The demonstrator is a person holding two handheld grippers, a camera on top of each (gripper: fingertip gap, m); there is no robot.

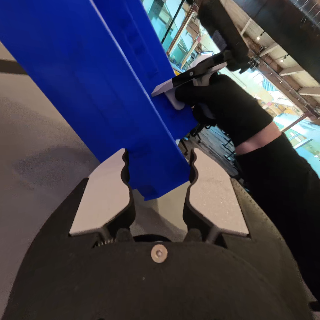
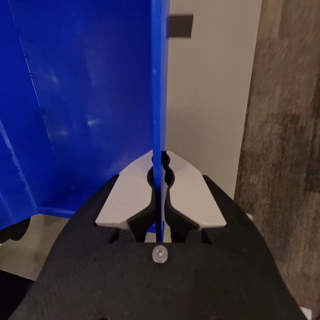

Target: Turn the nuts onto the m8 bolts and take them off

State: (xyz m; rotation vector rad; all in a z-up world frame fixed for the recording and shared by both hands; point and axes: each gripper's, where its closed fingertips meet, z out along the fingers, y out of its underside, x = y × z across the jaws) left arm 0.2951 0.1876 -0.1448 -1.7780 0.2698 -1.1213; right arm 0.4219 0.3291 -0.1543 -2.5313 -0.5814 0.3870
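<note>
The left wrist view alone shows both tongs: the left tongs [image 1: 158, 166] stand open astride one corner of the single blue bin [image 1: 83, 83], pads not visibly pressing. Beyond them, the right tongs [image 1: 166, 93] grip the bin's rim. The right wrist view alone shows the right tongs' pads clamped on the thin wall; nuts and bolts cannot be seen.

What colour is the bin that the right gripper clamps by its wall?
Solid blue bin, clearest in the right wrist view.
</note>
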